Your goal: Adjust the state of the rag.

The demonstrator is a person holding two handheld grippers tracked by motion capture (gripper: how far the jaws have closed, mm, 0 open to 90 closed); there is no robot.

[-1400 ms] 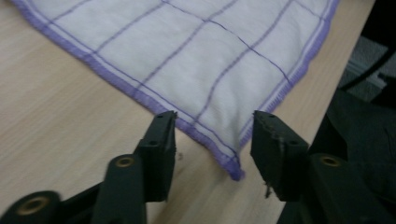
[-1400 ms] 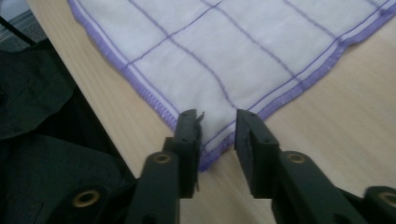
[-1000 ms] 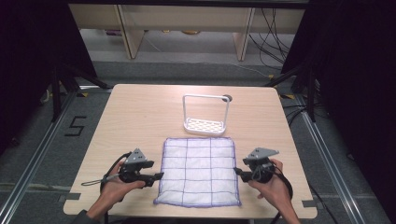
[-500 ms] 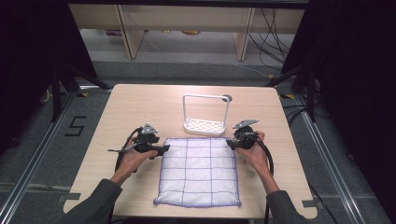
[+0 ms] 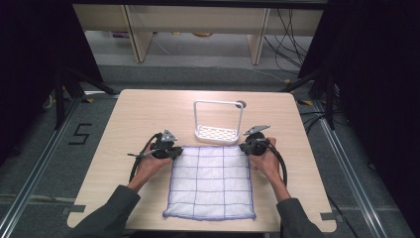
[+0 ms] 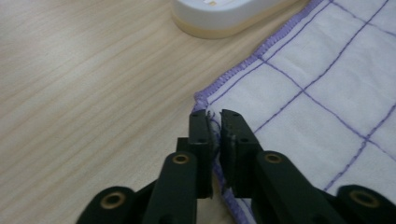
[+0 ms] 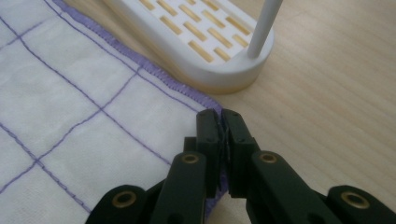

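Note:
A white cloth (image 5: 210, 183) with a purple grid and purple hem lies flat on the wooden table (image 5: 138, 114). My left gripper (image 5: 172, 151) is at its far left corner. In the left gripper view the left gripper (image 6: 214, 115) is shut on the hem of the cloth (image 6: 317, 88) at that corner. My right gripper (image 5: 245, 147) is at the far right corner. The right gripper view shows the right gripper (image 7: 219, 115) shut on the edge of the cloth (image 7: 70, 107) there. Both corners stay low on the table.
A white rack (image 5: 218, 130) with a slotted base and a tall wire handle stands just beyond the cloth's far edge, between the two grippers. Its base (image 6: 224, 14) lies close ahead of the left gripper, and the rack (image 7: 201, 42) is close to the right one. Bare table lies to either side.
Both hands have moved away from me along the cloth's sides, from about mid-edge to its two far corners. Over the last half second they have hardly moved.

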